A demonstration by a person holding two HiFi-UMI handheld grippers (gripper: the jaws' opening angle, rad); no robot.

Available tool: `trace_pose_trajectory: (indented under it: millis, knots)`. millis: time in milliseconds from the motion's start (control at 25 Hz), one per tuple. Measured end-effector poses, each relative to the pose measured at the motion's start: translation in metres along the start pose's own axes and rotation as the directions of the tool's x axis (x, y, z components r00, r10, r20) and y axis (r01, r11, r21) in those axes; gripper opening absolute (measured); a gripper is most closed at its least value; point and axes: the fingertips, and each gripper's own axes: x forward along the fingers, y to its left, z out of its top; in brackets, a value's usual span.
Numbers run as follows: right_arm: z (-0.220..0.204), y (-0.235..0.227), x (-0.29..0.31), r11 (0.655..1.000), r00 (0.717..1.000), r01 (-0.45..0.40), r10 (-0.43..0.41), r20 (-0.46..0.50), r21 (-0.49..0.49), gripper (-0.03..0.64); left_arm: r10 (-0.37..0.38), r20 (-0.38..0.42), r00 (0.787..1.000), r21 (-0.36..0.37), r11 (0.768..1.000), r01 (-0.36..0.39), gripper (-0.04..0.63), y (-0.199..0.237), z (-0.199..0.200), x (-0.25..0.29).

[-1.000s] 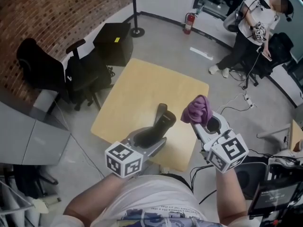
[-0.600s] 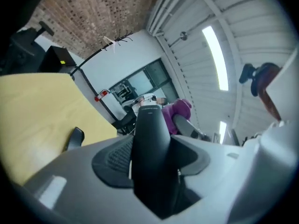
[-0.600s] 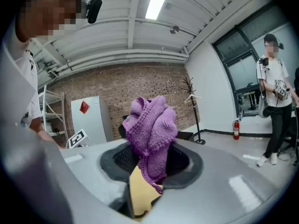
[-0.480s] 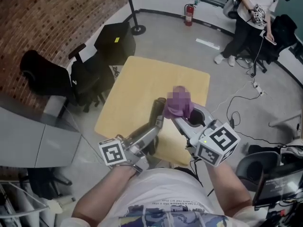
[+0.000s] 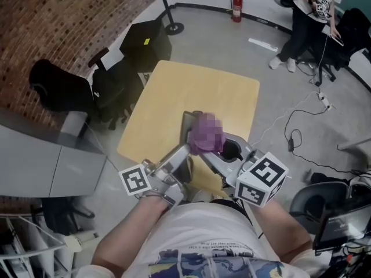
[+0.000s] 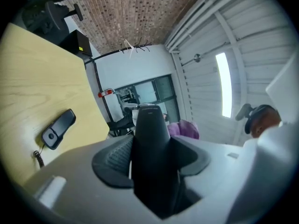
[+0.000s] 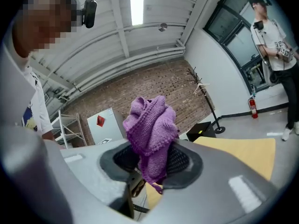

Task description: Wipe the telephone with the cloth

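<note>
My left gripper [image 5: 181, 155] is shut on a black telephone handset [image 5: 186, 124], which I hold up over the near edge of the yellow table [image 5: 191, 91]. In the left gripper view the handset [image 6: 150, 143] stands upright between the jaws. My right gripper [image 5: 219, 149] is shut on a bunched purple knitted cloth [image 5: 206, 139], and the cloth lies against the handset's upper right side. From the right gripper view the cloth [image 7: 152, 134] sticks up out of the jaws. A small black device [image 6: 58, 129] with a cord lies on the table.
Black office chairs [image 5: 107, 91] and a black box [image 5: 145, 42] stand left of the table. A stanchion base [image 5: 174, 28] and a fire extinguisher [image 5: 236, 7] are at the back. A person [image 5: 313, 10] stands at the far right, and cables [image 5: 295, 138] run across the floor.
The two grippers have come together: the right one brought the cloth leftward onto the handset, and the left one tilted the handset more upright.
</note>
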Motion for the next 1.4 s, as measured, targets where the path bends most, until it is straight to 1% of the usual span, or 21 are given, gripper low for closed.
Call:
trace_pose_trajectory:
  millis: [240,360,440,560,640,800,1000,1120,1400]
  knots:
    - [-0.019,0.022,-0.006,0.997,0.998,-0.066,0.067,-0.013,0.047,0.127,-0.02,0.054,0.998,-0.041,0.999,0.023,0.258,-0.002,0.006,-0.007]
    - [-0.034,0.043,-0.012,0.99,0.99,-0.128,0.131,-0.051,0.06,0.126,-0.034,0.083,0.996,-0.054,0.998,0.039,0.258,-0.006,0.011,-0.009]
    - [-0.042,0.052,-0.018,0.987,0.986,-0.151,0.155,-0.068,0.06,0.126,-0.057,0.097,0.994,-0.058,0.996,0.063,0.257,-0.012,0.014,-0.01]
    - [-0.036,0.043,-0.025,0.99,0.99,-0.129,0.132,-0.05,0.064,0.126,-0.101,0.108,0.989,-0.066,0.992,0.109,0.258,-0.021,0.014,-0.012]
    - [-0.026,0.031,-0.029,0.993,0.994,-0.105,0.106,-0.023,0.049,0.126,-0.114,0.103,0.988,-0.064,0.991,0.121,0.258,-0.025,0.01,-0.013]
    - [-0.002,0.011,-0.029,0.998,0.998,-0.057,0.057,0.031,0.014,0.126,-0.12,0.081,0.989,-0.062,0.99,0.125,0.258,-0.031,-0.001,-0.012]
    - [0.014,-0.001,-0.016,1.0,0.997,-0.024,0.023,0.069,0.009,0.127,-0.11,0.054,0.993,-0.067,0.991,0.113,0.258,-0.031,-0.008,-0.014]
    - [0.013,0.003,-0.01,0.999,0.997,-0.037,0.035,0.069,0.018,0.127,-0.11,0.049,0.993,-0.081,0.99,0.113,0.258,-0.029,-0.01,-0.014]
    - [-0.006,0.027,-0.007,0.995,0.995,-0.097,0.096,0.028,0.032,0.126,-0.114,0.064,0.991,-0.102,0.987,0.12,0.258,-0.029,-0.003,-0.013]
